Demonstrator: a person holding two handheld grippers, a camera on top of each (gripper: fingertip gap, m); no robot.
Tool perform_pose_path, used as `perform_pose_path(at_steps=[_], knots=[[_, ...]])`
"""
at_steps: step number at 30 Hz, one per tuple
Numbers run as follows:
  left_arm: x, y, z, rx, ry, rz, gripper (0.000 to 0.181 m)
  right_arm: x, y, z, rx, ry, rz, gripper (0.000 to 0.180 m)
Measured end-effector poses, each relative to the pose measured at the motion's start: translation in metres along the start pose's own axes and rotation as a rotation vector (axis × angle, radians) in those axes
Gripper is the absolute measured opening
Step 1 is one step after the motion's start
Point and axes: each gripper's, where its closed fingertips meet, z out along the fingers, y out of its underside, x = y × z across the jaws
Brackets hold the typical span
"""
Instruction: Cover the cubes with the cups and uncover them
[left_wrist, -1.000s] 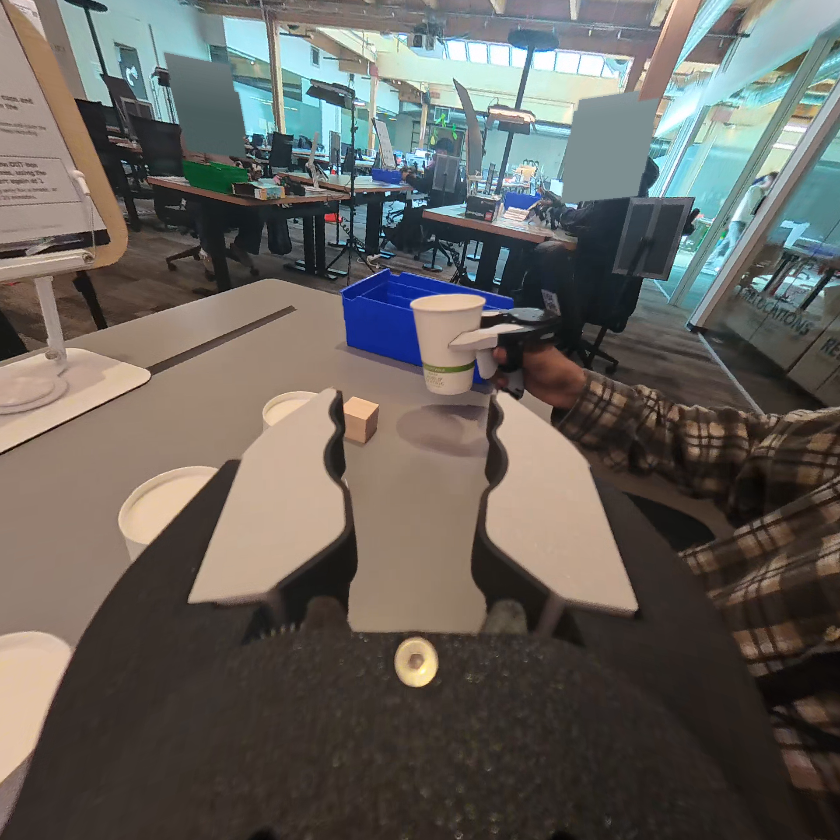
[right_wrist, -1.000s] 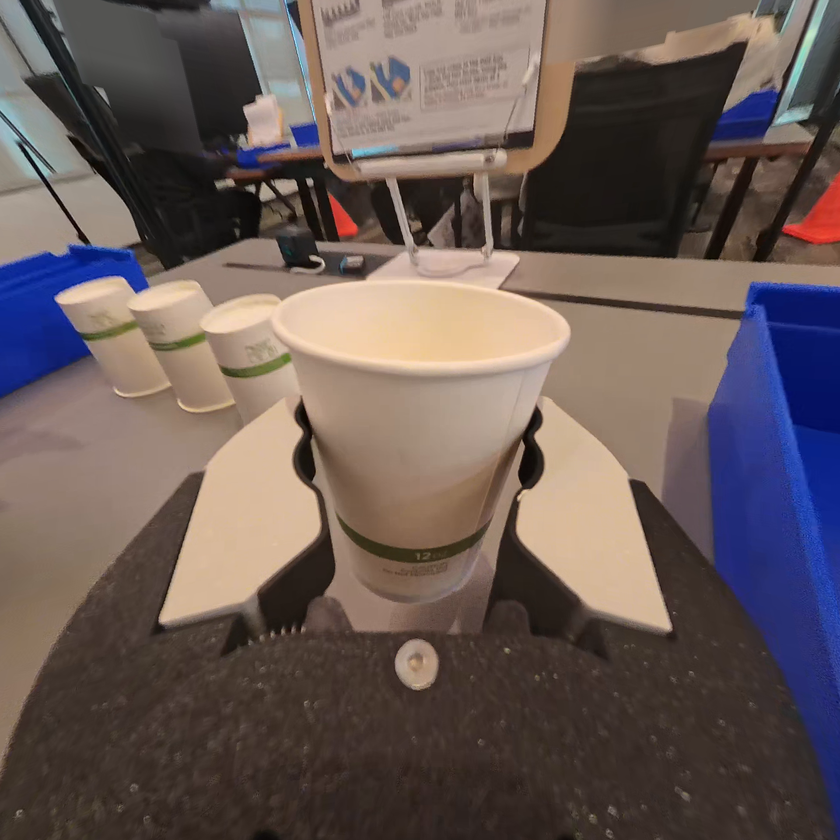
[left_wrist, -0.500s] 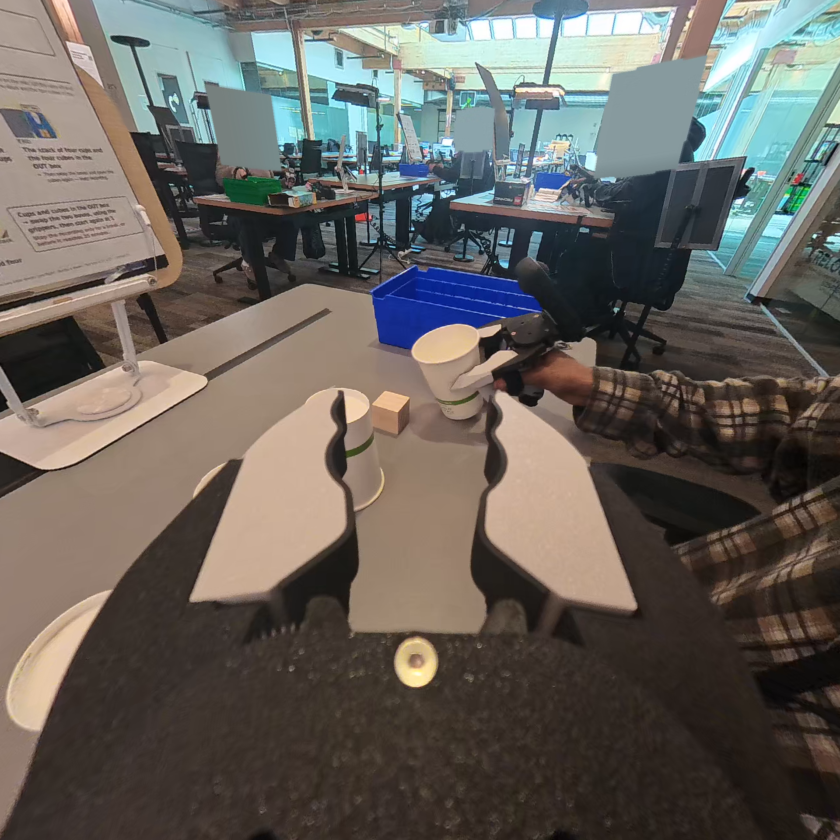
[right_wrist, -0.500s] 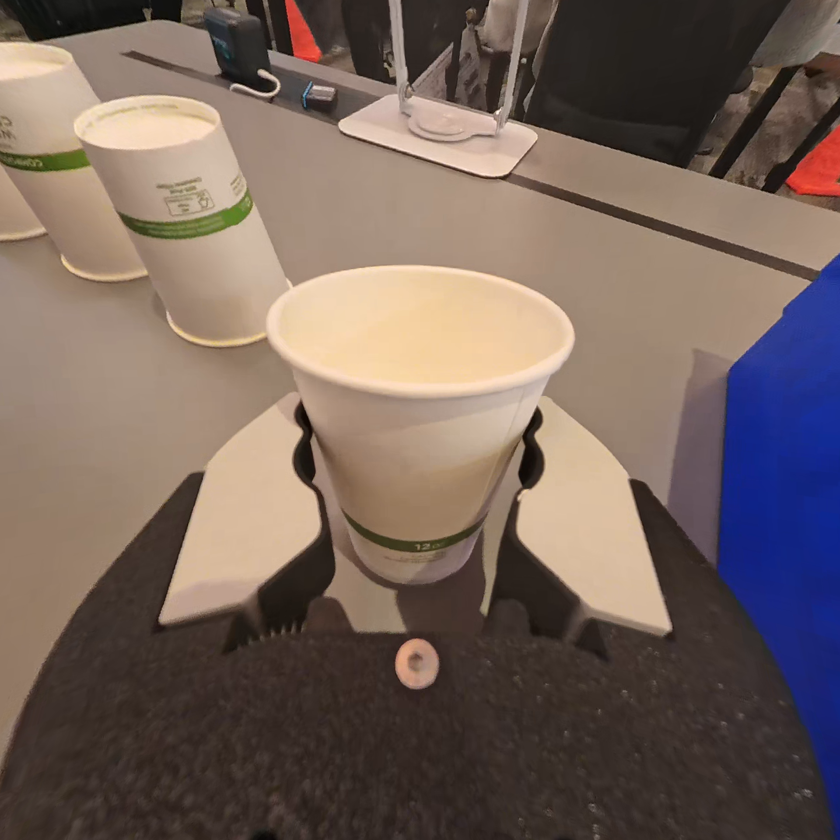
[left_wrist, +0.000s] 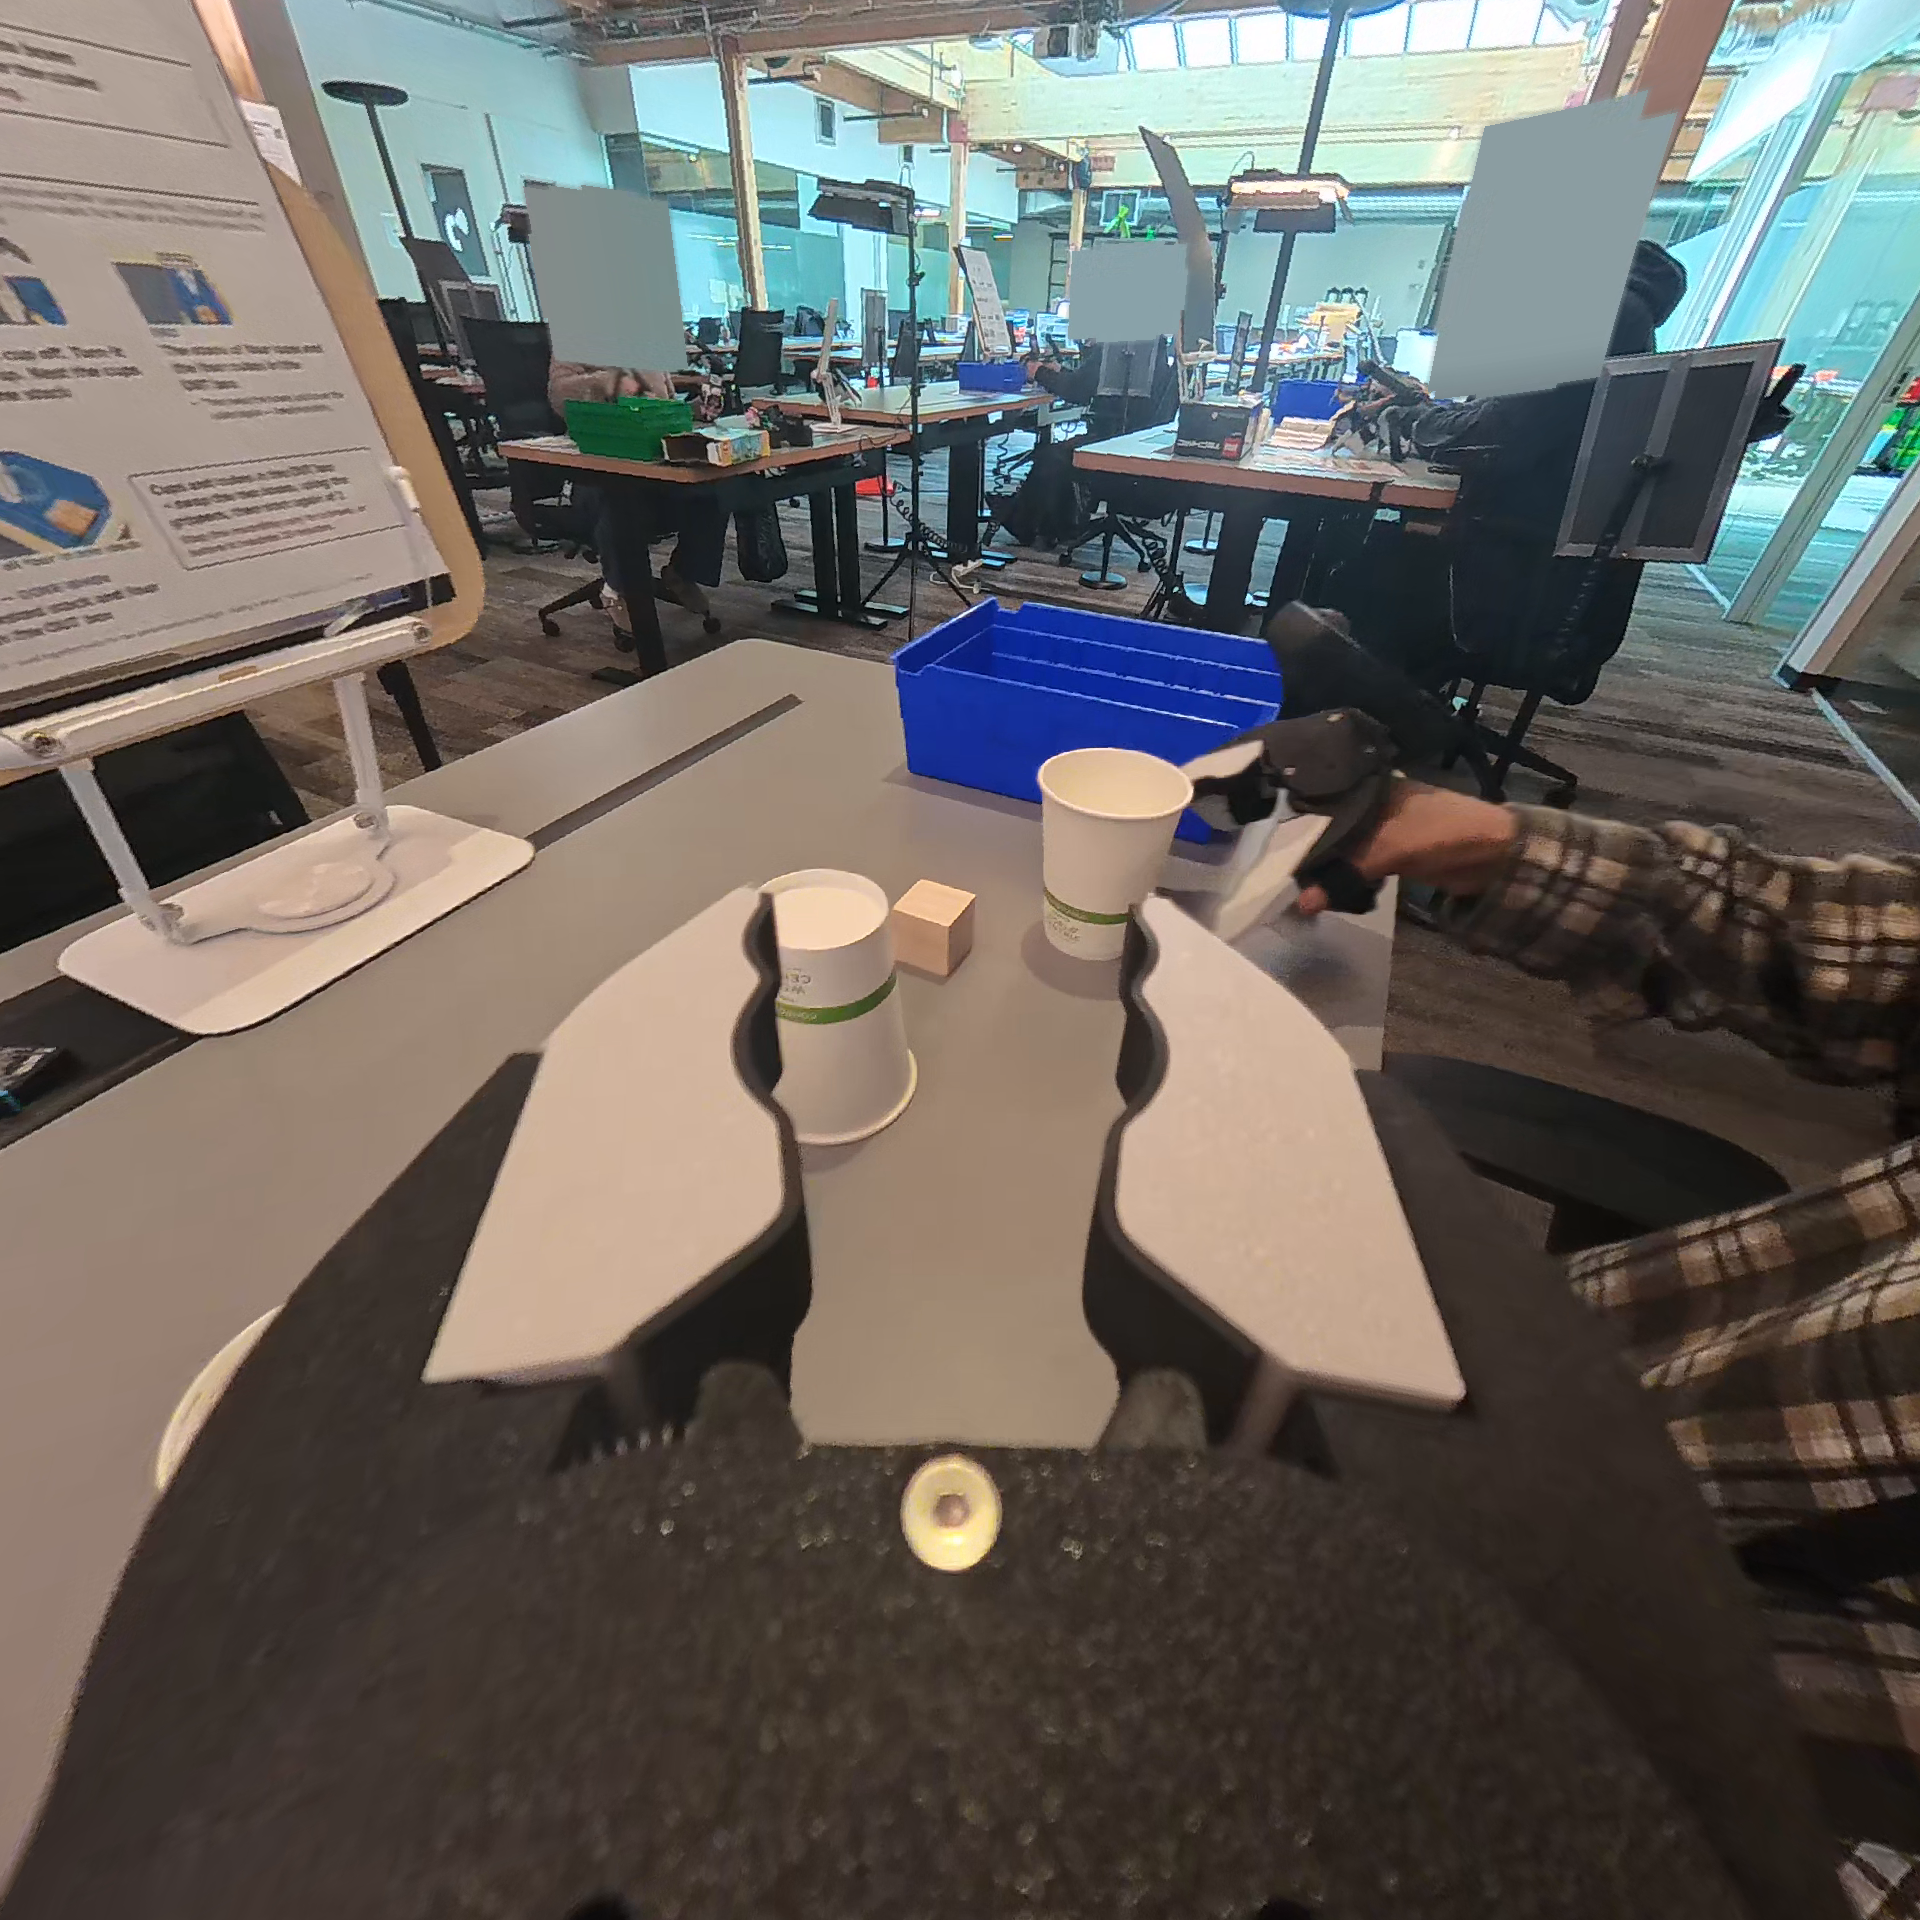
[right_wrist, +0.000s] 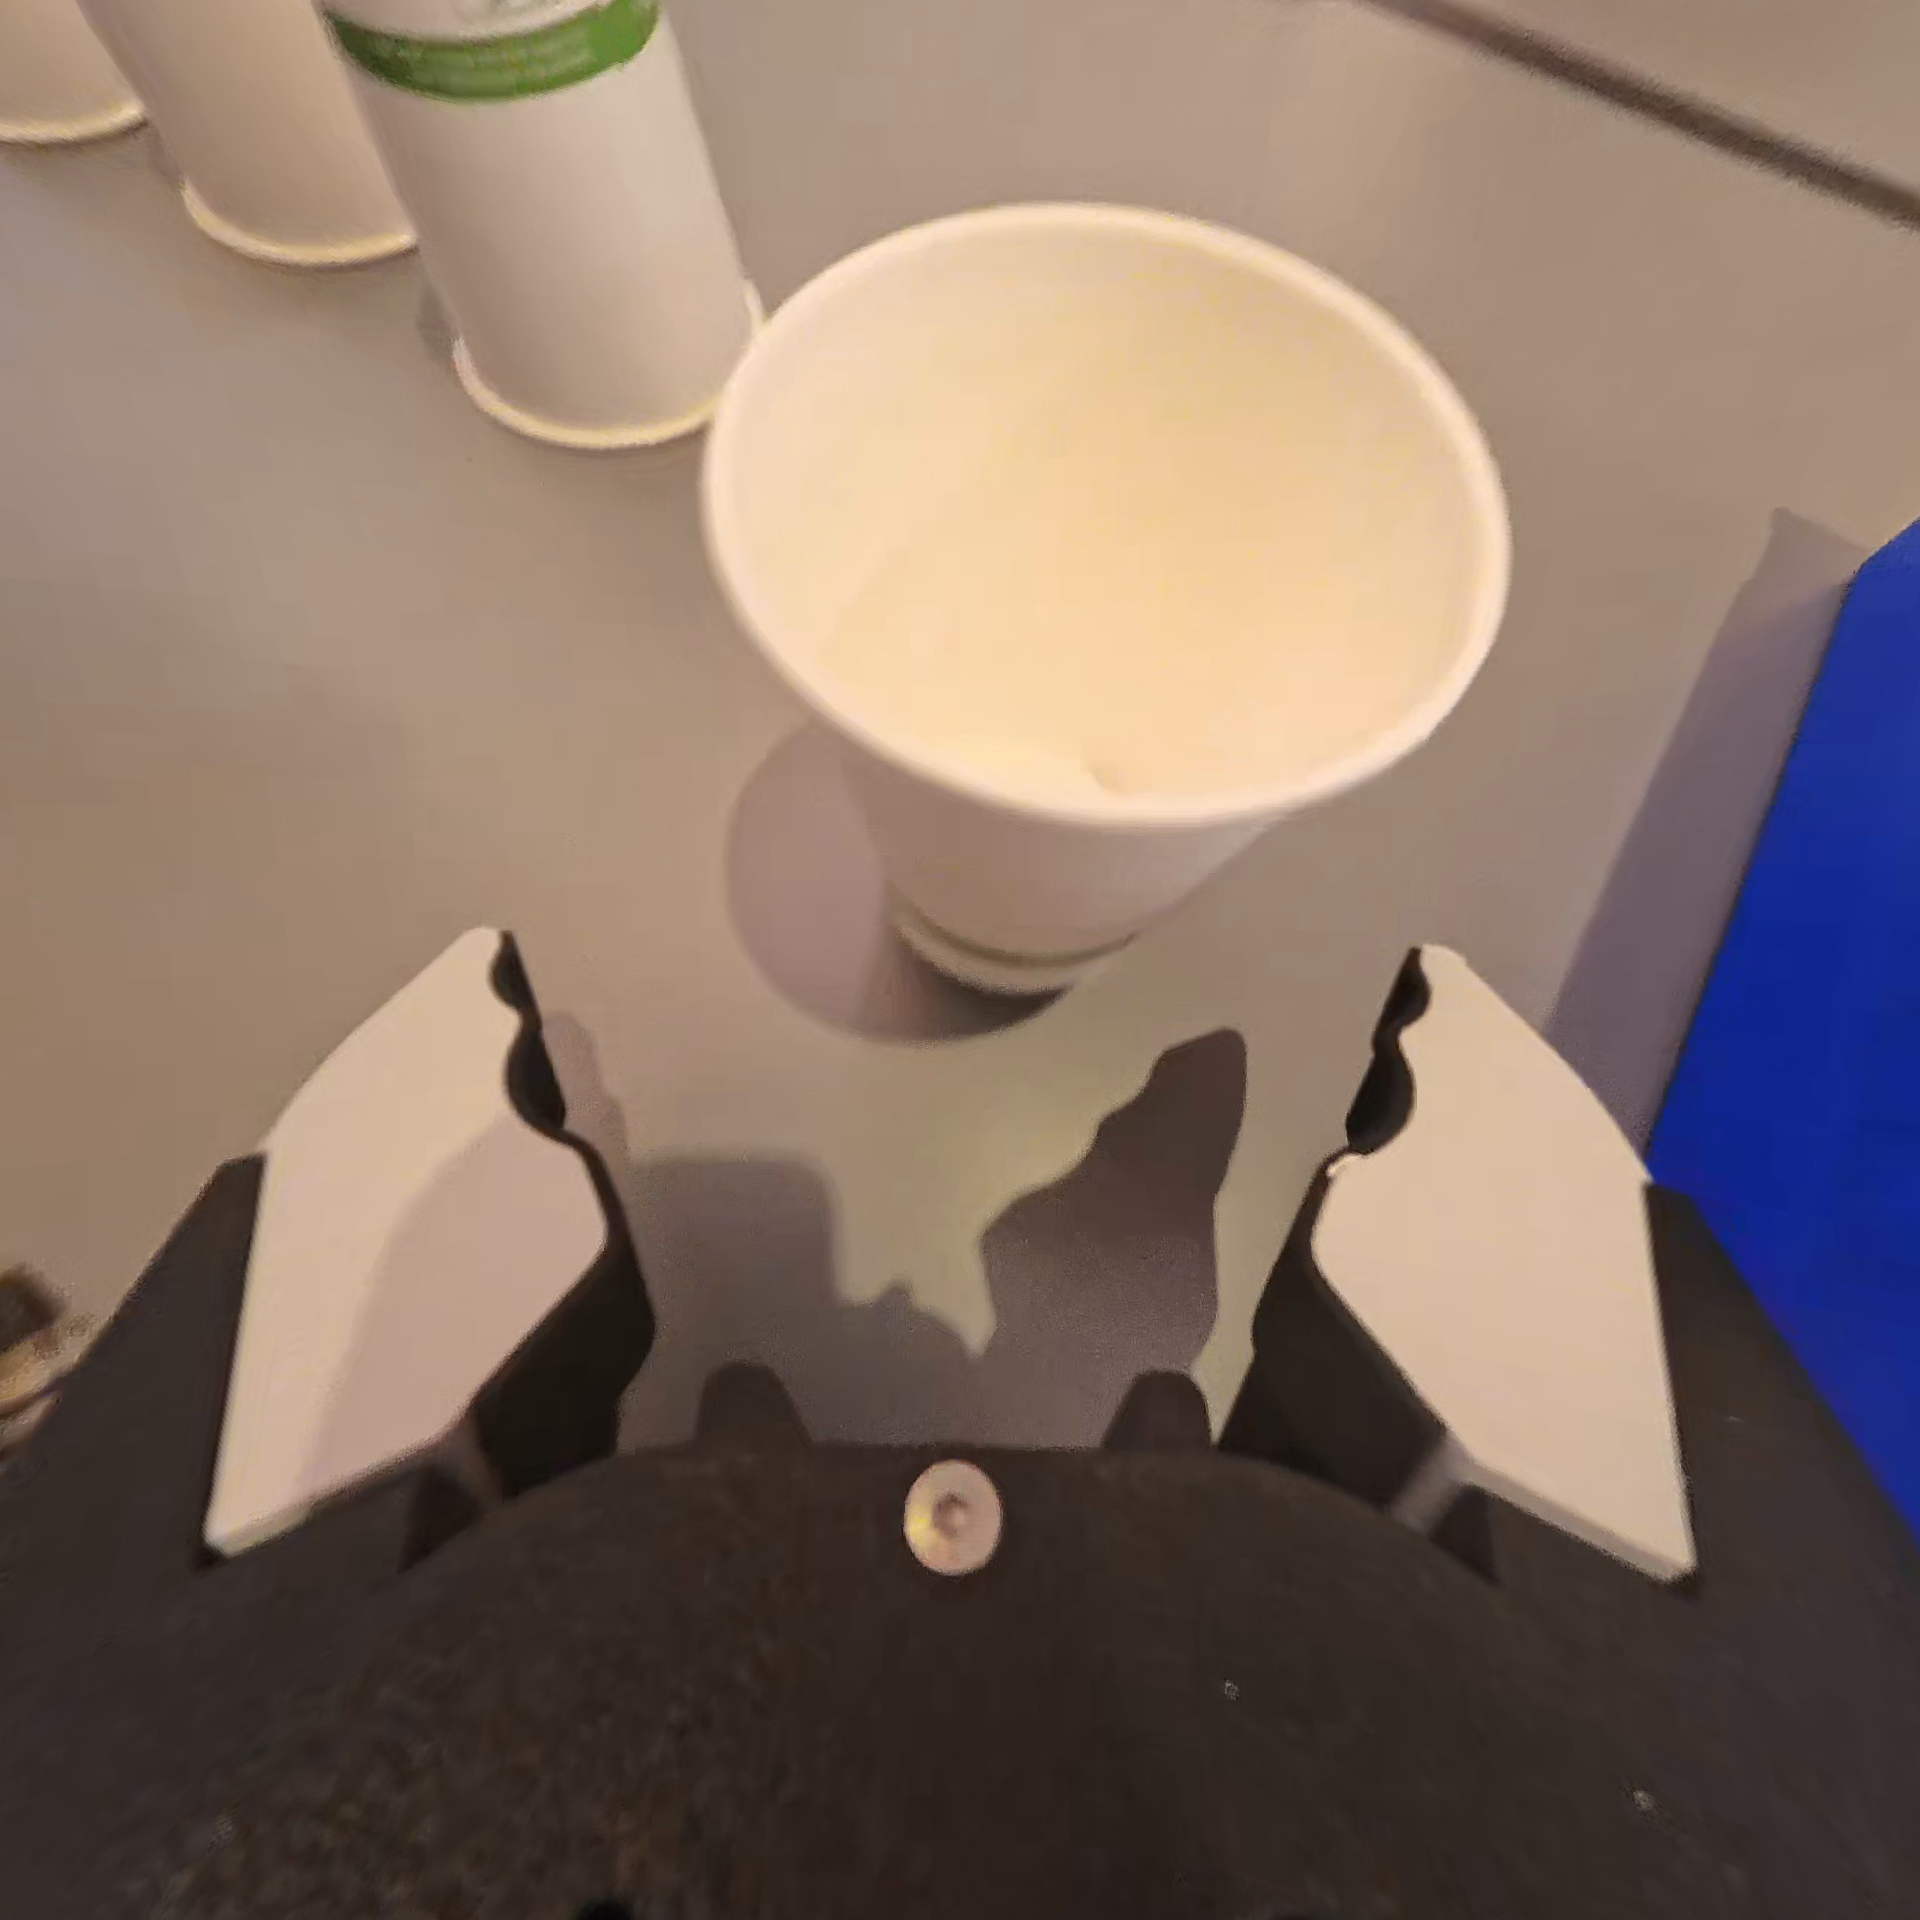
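Here the upright cup (right_wrist: 1101, 582) stands on the grey table (right_wrist: 260, 644), mouth up, white paper with a pale cream inside and a green band low on its wall. The right hand-held gripper (right_wrist: 956, 997) sits at 6 o'clock of it, jaws spread wide, holding nothing; the cup's base lies just past the fingertips and does not touch them. A blue bin (right_wrist: 1808, 935) edges in at 3 o'clock.

In the left wrist view the same cup (left_wrist: 1107, 852) stands at 1 o'clock, with the right gripper (left_wrist: 1195, 862) just beside it at 3 o'clock, held by a hand (left_wrist: 1423, 842) in a plaid sleeve (left_wrist: 1704, 935). A bare wooden cube (left_wrist: 933, 927) rests uncovered between this cup and an inverted cup (left_wrist: 836, 1008), close to the latter, whether touching I cannot tell. The inverted cup is white with a green band, mouth down on the table. The left hand-held gripper (left_wrist: 945, 935) is wide open and empty. The bin (left_wrist: 1081, 696) sits at 12 o'clock, a sign stand (left_wrist: 301, 914) at 10 o'clock.
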Motion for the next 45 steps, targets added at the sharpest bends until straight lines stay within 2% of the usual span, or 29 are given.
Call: perform_pose_path(at_steps=[3, 6, 9, 11, 14, 17, 23, 31, 34, 38, 39, 45], knots=[[-0.009, -0.001, -0.006, 0.01, -0.02, -0.02, 0.062, -0.018, 0.007, -0.032, -0.061, -0.055, -0.03, 0.146], [-0.017, -0.001, -0.008, 0.02, -0.03, -0.048, 0.063, -0.033, -0.006, -0.066, -0.153, -0.109, -0.114, 0.146], [-0.02, 0.0, -0.008, 0.023, -0.024, -0.076, 0.063, -0.034, -0.05, -0.087, -0.225, -0.088, -0.334, 0.145], [-0.021, 0.002, -0.008, 0.016, -0.028, -0.076, 0.063, -0.043, -0.09, -0.087, -0.23, -0.117, -0.486, 0.142], [-0.023, 0.004, -0.01, -0.002, -0.057, -0.054, 0.064, -0.051, -0.146, -0.063, -0.233, -0.137, -0.687, 0.132], [-0.025, 0.005, -0.012, -0.012, -0.071, -0.041, 0.064, -0.064, -0.172, -0.017, -0.287, -0.231, -0.812, 0.127], [-0.033, 0.007, -0.015, -0.007, -0.073, -0.062, 0.064, -0.081, -0.166, 0.063, -0.454, -0.408, -0.915, 0.124], [-0.039, 0.017, -0.008, -0.035, -0.064, -0.086, 0.064, -0.093, -0.15, 0.12, -0.614, -0.522, -0.931, 0.117], [-0.04, 0.02, -0.006, -0.045, -0.063, -0.09, 0.064, -0.096, -0.141, 0.132, -0.697, -0.539, -0.93, 0.114], [-0.04, 0.021, -0.005, -0.04, -0.053, -0.102, 0.064, -0.097, -0.126, 0.134, -0.816, -0.558, -0.922, 0.095], [-0.04, 0.021, -0.004, -0.038, -0.049, -0.107, 0.064, -0.097, -0.126, 0.133, -0.82, -0.559, -0.917, 0.09], [-0.04, 0.021, -0.003, -0.019, -0.037, -0.133, 0.064, -0.103, -0.147, 0.114, -0.71, -0.575, -0.858, 0.09]])
